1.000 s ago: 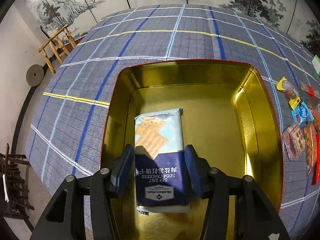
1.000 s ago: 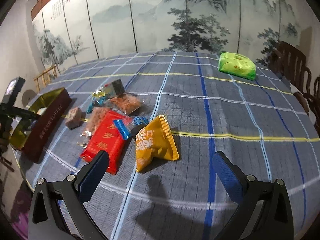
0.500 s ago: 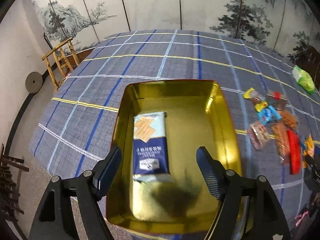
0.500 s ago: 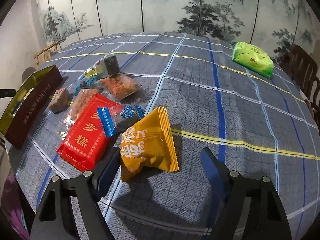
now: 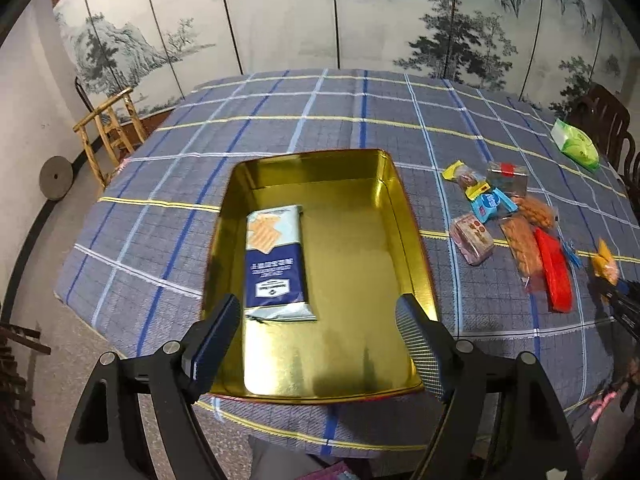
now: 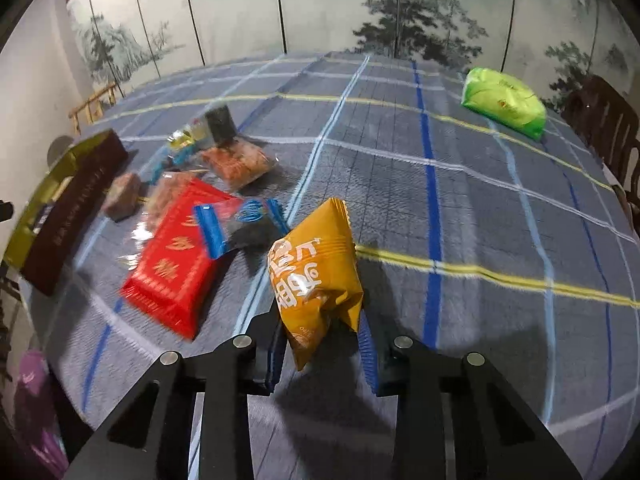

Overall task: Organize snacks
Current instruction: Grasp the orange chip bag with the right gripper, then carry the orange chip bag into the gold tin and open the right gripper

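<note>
We work over a wide desk (image 5: 328, 104) draped in a grey-blue plaid cloth with blue, white and yellow lines. On it, nearest the left hand, sits the big rectangular tin box (image 5: 412, 240), gold inside and dark red outside, and in its left half lies the one thing packed so far, a long blue-and-pale soda cracker packet (image 5: 276, 260), flat on the floor of the tin. To the right of the tin, on the cloth, a loose cluster of snacks waits: a flat red foil packet (image 6: 176, 264), a clear bag of orange-brown pieces (image 6: 236, 164), a small blue-ended wrapped sweet (image 6: 240, 228), and smaller wrapped bits beyond. A green pouch (image 6: 504, 100) lies well apart at the far edge. The left tongs (image 5: 320, 336) hover above the near end of the tin, jaws opening with nothing between them. The right tongs (image 6: 322, 344) are closed on the lower end of the small yellow-orange pillow snack bag (image 6: 316, 272), which stands tilted up from the cloth. We judge the step in hand to be picking up this bag. Next we must lift it clear, carry it left over the red packet and the tin's wall, and set it on the bare gold floor beside the crackers, keeping the pinch firm, since the puffy wrapper may slip.
</note>
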